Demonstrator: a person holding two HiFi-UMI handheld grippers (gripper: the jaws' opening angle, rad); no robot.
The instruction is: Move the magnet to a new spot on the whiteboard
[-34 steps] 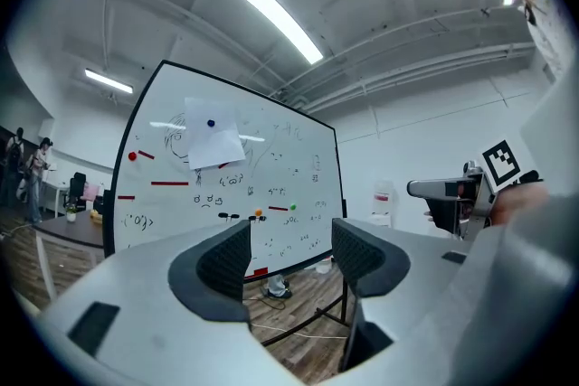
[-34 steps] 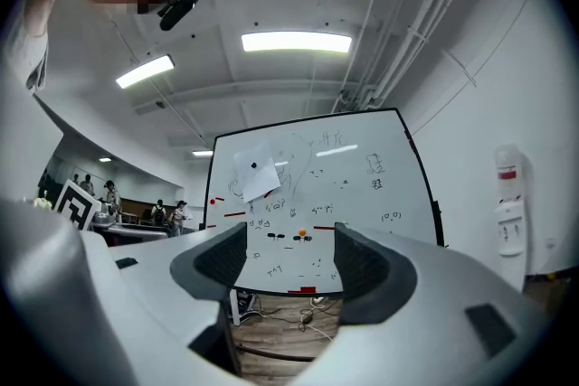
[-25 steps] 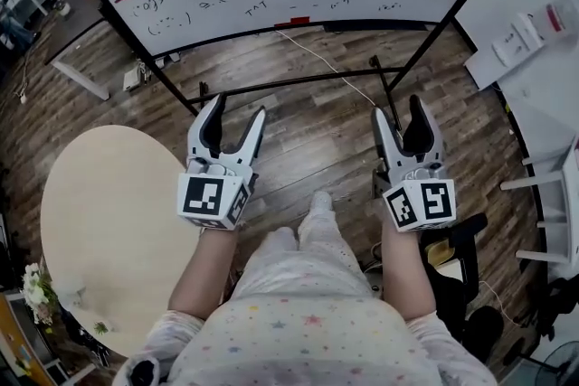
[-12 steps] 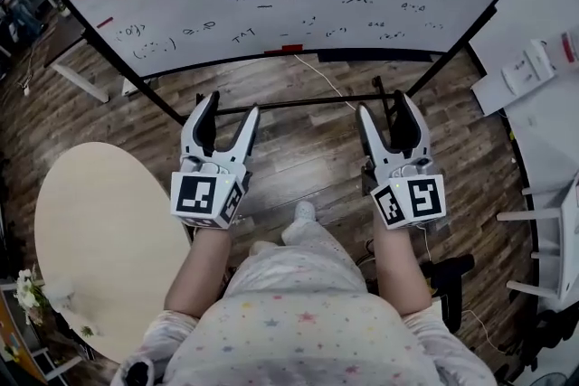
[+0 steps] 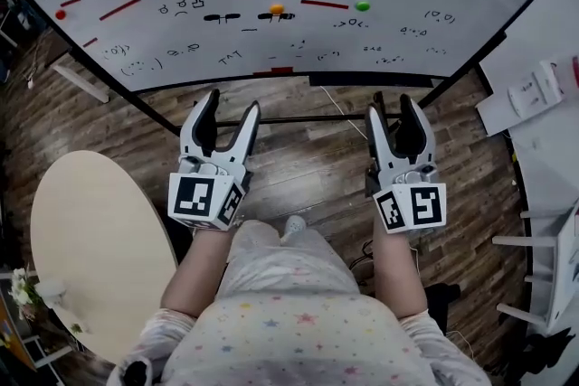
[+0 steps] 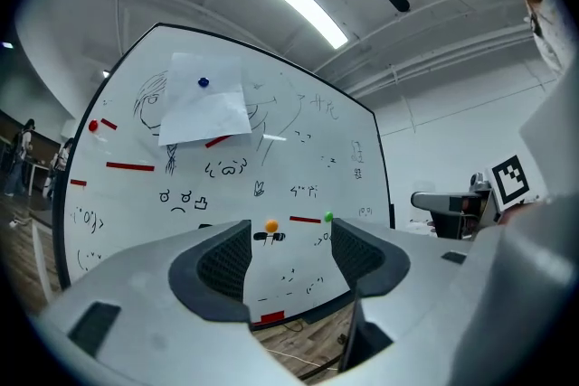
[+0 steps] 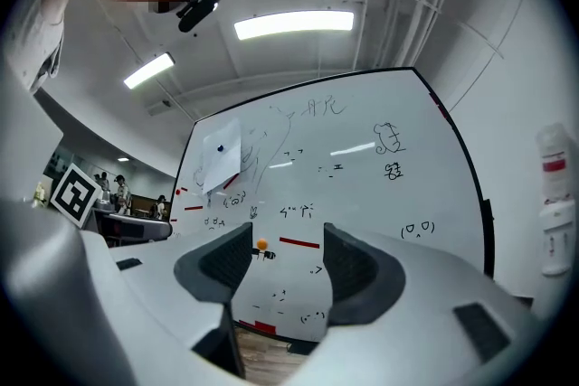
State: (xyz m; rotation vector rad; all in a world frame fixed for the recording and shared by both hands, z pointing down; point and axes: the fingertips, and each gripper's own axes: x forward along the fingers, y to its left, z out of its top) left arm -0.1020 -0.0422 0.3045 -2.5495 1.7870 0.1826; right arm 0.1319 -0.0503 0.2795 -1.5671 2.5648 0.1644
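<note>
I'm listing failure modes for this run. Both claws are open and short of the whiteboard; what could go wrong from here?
1. Taking the blue magnet would probably drop the paper sheet that it pins to the board.
2. The orange magnet sits right beside marker drawings; a claw closing on it could smudge them.

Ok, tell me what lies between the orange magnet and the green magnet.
A short red bar, seen in the head view between orange magnet and green magnet.
</note>
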